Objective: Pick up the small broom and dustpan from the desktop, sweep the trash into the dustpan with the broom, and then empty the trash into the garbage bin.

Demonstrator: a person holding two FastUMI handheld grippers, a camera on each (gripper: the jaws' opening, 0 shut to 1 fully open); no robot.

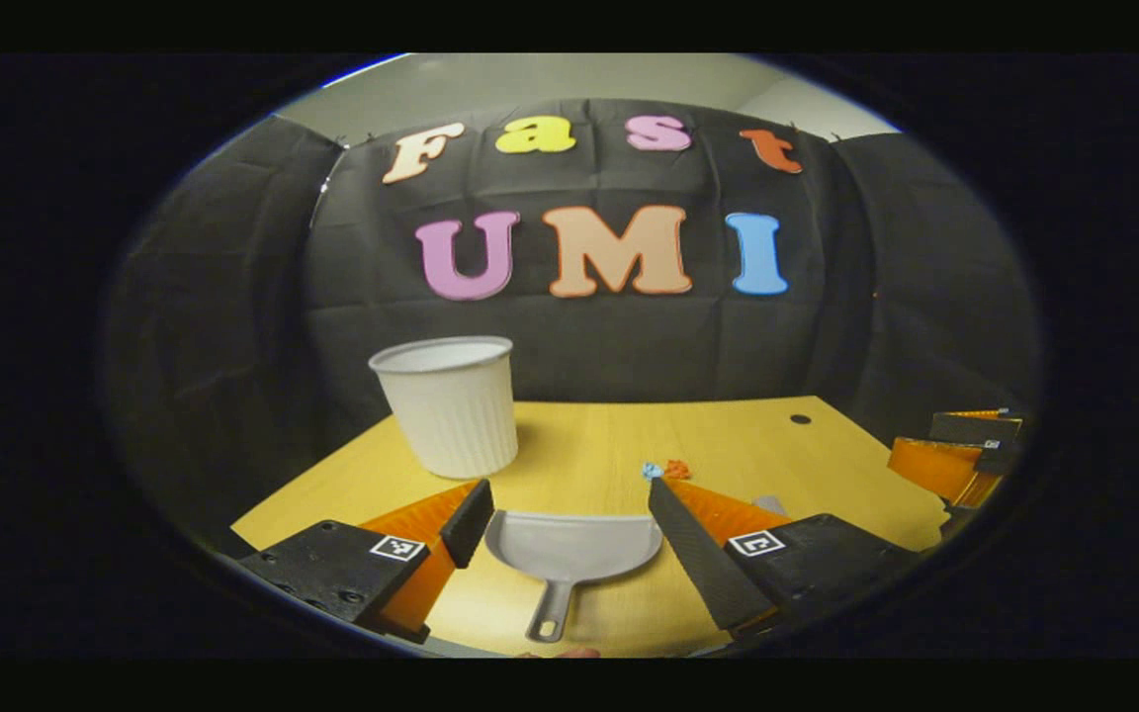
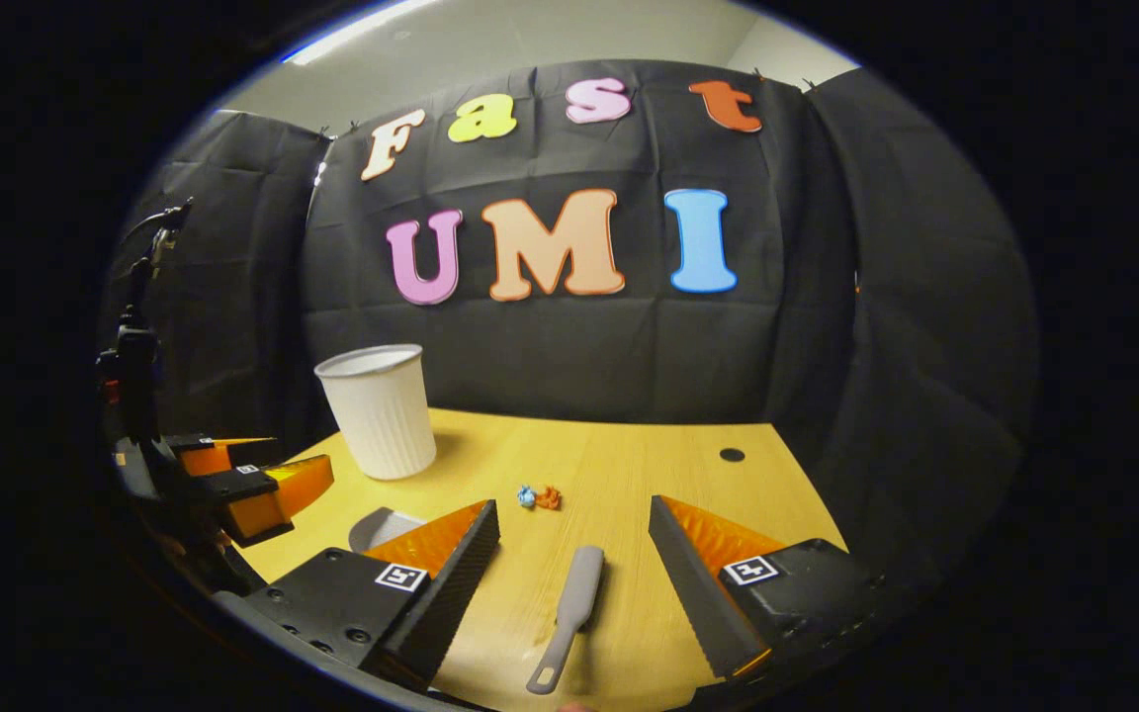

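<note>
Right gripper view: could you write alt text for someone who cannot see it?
An open gripper hovers over a wooden desk, a grey broom lying between its fingers. Beyond lie small trash bits, a white bin and, left, a dustpan's edge near the other gripper.

The right gripper [image 2: 574,549] hovers, fingers spread, above the small broom [image 2: 569,613] on the desktop [image 2: 629,475].

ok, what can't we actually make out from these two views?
- dustpan, right gripper view: mostly hidden behind the right gripper finger.
- broom, right gripper view: bristles can't be made out.
- trash: too small to tell what it is; in left gripper view partly behind the left gripper finger.
- garbage bin: inside hidden by its wall.
</note>
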